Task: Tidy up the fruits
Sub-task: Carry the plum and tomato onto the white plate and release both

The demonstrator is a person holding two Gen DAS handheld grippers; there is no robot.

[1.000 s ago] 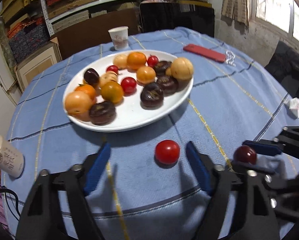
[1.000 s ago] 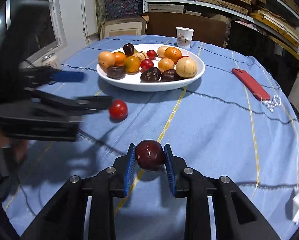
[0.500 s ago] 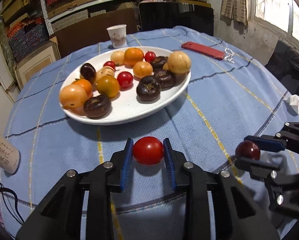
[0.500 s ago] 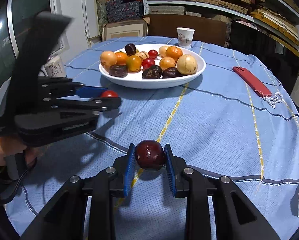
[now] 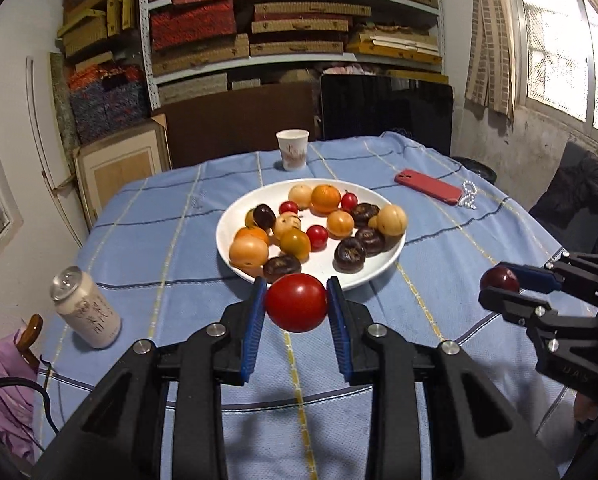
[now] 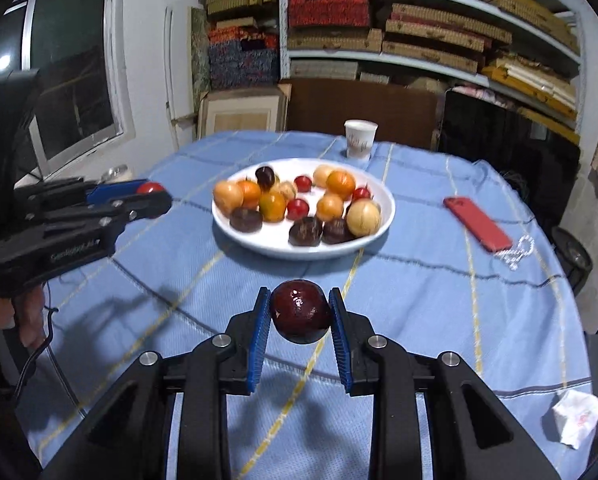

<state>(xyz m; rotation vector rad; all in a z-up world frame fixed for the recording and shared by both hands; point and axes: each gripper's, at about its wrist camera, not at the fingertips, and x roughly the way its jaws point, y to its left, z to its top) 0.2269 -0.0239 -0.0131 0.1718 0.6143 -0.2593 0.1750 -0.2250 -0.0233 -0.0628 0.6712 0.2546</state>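
My left gripper (image 5: 296,307) is shut on a red tomato (image 5: 296,308) and holds it above the blue cloth, just before the near rim of the white plate (image 5: 379,274). The plate holds several orange, red and dark fruits. My right gripper (image 6: 299,316) is shut on a dark red plum (image 6: 299,311), raised over the cloth short of the plate (image 6: 267,246). The right gripper with its plum (image 5: 499,280) shows at the right of the left wrist view. The left gripper with its tomato (image 6: 149,188) shows at the left of the right wrist view.
A drinks can (image 5: 85,308) stands at the table's left. A paper cup (image 5: 293,149) stands behind the plate. A red phone (image 5: 427,191) with a bead chain (image 5: 470,195) lies at the right. A crumpled tissue (image 6: 577,418) lies near the right edge.
My left gripper closed on the red tomato on the cloth and lifted it. Both grippers have risen, the right one still holding the plum.
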